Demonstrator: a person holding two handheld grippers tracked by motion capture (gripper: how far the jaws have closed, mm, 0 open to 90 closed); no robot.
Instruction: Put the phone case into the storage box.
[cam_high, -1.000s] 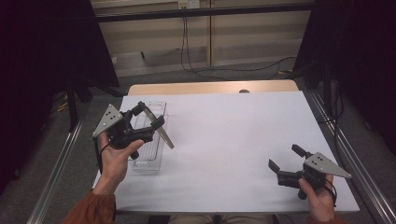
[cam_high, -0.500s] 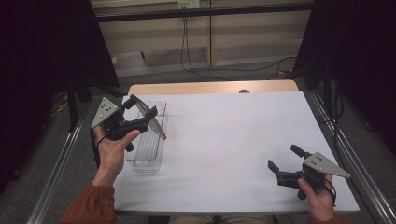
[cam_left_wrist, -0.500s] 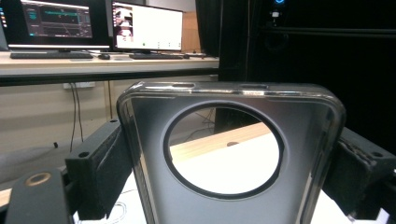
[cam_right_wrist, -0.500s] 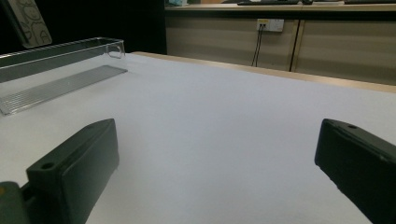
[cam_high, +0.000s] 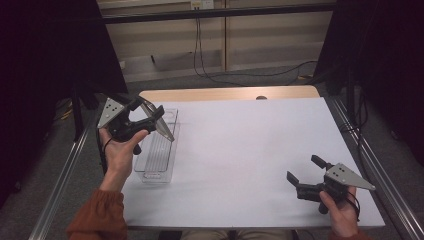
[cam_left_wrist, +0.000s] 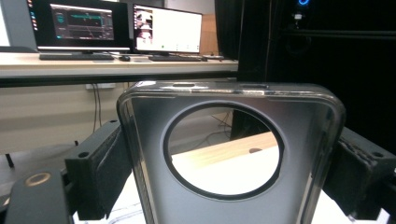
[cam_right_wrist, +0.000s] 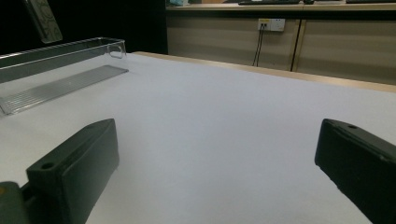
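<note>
My left gripper (cam_high: 148, 113) is shut on a smoky translucent phone case (cam_high: 163, 127) and holds it in the air over the far end of a clear plastic tray (cam_high: 156, 152). In the left gripper view the case (cam_left_wrist: 308, 140) stands upright between the two black pads (cam_left_wrist: 100, 172), its big round camera hole facing me, with my left gripper (cam_left_wrist: 229, 175) clamped on its sides. My right gripper (cam_high: 306, 169) is open near the table's front right corner, with nothing between its jaws. In the right gripper view my right gripper (cam_right_wrist: 215, 172) points across bare white table toward the tray (cam_right_wrist: 60, 79).
A white sheet (cam_high: 250, 150) covers the table, with a strip of bare wood (cam_high: 225, 94) along the far edge. Metal rails (cam_high: 370, 165) run down both sides. Monitors (cam_left_wrist: 116, 25) on a desk stand in the background of the left gripper view.
My left gripper has risen and moved toward the far end of the tray, with the phone case still held in it. The right gripper has stayed in place, open.
</note>
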